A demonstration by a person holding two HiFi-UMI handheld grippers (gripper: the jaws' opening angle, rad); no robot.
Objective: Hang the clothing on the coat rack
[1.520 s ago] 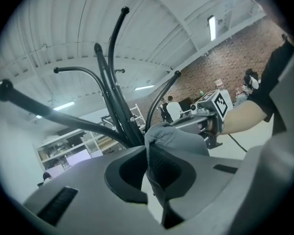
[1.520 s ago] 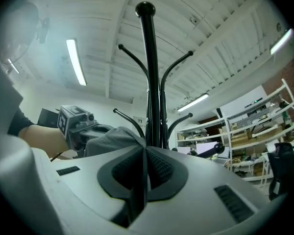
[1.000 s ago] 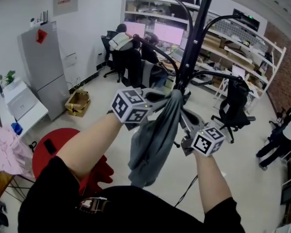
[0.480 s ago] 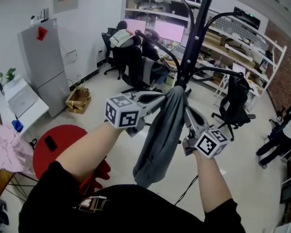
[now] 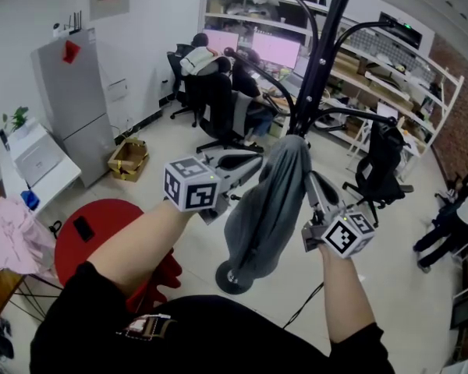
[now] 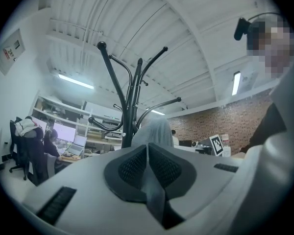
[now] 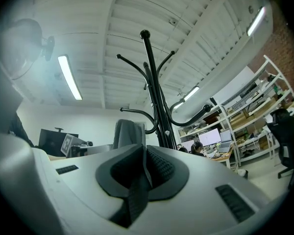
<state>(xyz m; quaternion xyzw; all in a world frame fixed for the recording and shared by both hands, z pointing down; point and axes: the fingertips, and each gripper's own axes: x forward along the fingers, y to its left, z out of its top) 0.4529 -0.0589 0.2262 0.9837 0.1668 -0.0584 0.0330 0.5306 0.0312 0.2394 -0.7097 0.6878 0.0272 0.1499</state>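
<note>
— Cloth first: where do we have it now?

— Up on the coat rack [image 5: 325, 45]. A second ago we held the grey garment [image 5: 277, 193] bunched low in front of the pole. Now its top is draped over one of the lower arms and the rest hangs straight down, dead centre in the head view.

— And our claws?

— The right claw [image 5: 312, 184], at four o'clock of the cloth, has eased its jaws a crack apart since then. Its own view shows only a dark slit between the pads, with no cloth in it and the garment hanging beyond at eleven o'clock. The left claw [image 5: 253, 160], at nine o'clock, is pressed together. We read the pale strip between its pads as a thin fold of the garment, still pinched.

— So what does that mean for us?

— We judge the hang nearly done: the rack carries the weight and one side is free. We still have to let go on the left and draw back without dragging the cloth off.
</note>
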